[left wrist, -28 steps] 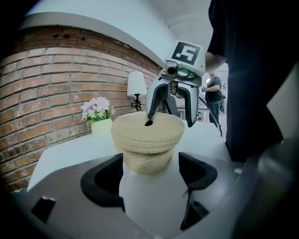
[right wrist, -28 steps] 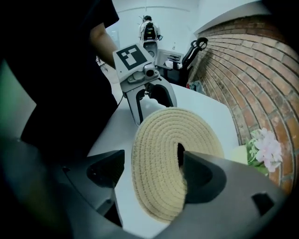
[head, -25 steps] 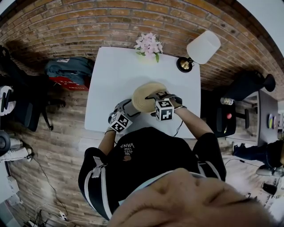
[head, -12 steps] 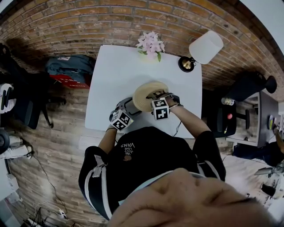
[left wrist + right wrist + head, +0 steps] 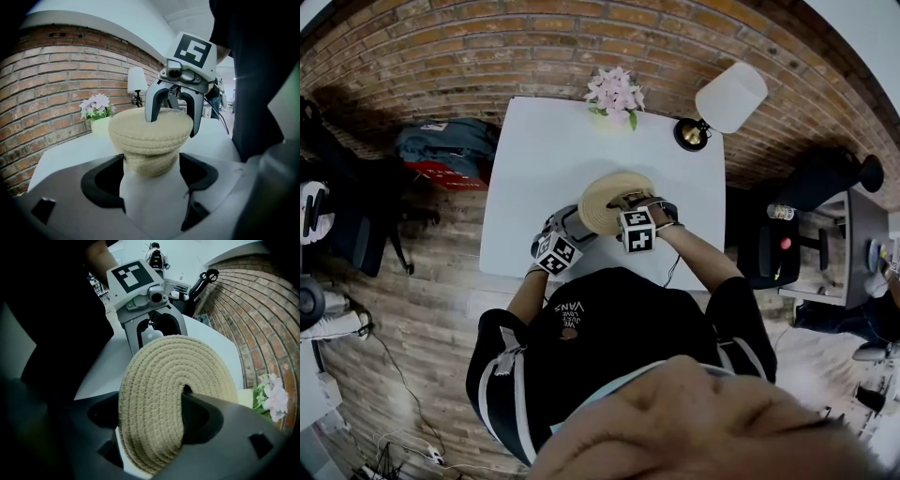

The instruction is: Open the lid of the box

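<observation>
Head view: one table [image 5: 534,159], one box [image 5: 151,163]. Of two grippers, the left gripper [image 5: 157,339] clamps the box and the right gripper [image 5: 171,125] pinches its single lid [image 5: 159,394].

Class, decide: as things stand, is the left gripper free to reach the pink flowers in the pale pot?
Probably not: the left gripper is clamped on the beige woven rope box, and the pink flowers stand well beyond it.
</observation>
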Action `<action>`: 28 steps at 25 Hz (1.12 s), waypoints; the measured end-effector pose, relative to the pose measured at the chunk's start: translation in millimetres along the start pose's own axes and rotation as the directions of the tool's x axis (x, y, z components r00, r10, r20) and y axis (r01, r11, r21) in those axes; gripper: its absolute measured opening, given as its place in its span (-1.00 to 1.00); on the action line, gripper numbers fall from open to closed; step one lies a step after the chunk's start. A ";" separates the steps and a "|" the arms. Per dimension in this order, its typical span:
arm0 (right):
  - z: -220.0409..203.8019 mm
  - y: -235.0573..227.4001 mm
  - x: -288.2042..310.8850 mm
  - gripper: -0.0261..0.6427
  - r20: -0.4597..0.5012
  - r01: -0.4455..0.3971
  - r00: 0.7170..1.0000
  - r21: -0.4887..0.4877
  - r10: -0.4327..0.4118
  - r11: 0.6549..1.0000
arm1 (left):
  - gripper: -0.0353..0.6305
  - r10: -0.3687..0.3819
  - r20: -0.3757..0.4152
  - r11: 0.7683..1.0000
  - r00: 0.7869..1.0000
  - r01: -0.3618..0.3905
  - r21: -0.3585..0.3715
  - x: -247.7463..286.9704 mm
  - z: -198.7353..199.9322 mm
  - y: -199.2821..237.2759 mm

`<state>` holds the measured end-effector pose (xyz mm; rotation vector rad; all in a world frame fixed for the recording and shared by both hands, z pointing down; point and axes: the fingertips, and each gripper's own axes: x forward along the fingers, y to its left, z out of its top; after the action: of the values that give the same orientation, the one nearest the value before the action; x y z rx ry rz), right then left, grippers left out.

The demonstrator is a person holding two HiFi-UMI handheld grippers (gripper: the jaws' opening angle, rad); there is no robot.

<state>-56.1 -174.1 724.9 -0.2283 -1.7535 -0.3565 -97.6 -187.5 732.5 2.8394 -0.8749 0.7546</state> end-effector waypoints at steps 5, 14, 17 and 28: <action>1.2 -1.9 -3.2 0.14 0.018 0.027 0.999 0.018 -0.027 0.999 | 0.20 0.015 -0.011 1.000 1.000 -0.015 -0.016 1.9 -1.3 2.4; 5.1 -3.1 -20.6 0.13 0.090 0.045 0.995 0.076 -0.052 0.996 | 0.19 0.039 -0.041 0.997 0.998 -0.041 -0.067 7.9 -5.2 9.0; 5.1 -6.8 -28.0 0.13 0.120 0.058 0.990 0.109 -0.071 0.992 | 0.19 0.043 -0.052 0.996 0.998 -0.047 -0.078 10.2 -6.3 10.2; 2.3 -21.2 -64.6 0.13 0.234 0.132 0.954 0.230 -0.187 0.964 | 0.19 0.110 -0.100 0.986 0.989 -0.122 -0.118 7.9 -10.4 12.1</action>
<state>-51.8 -190.3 659.0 0.0254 -2.0544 -0.2616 -103.0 -199.5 744.6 2.6421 -1.0420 0.8083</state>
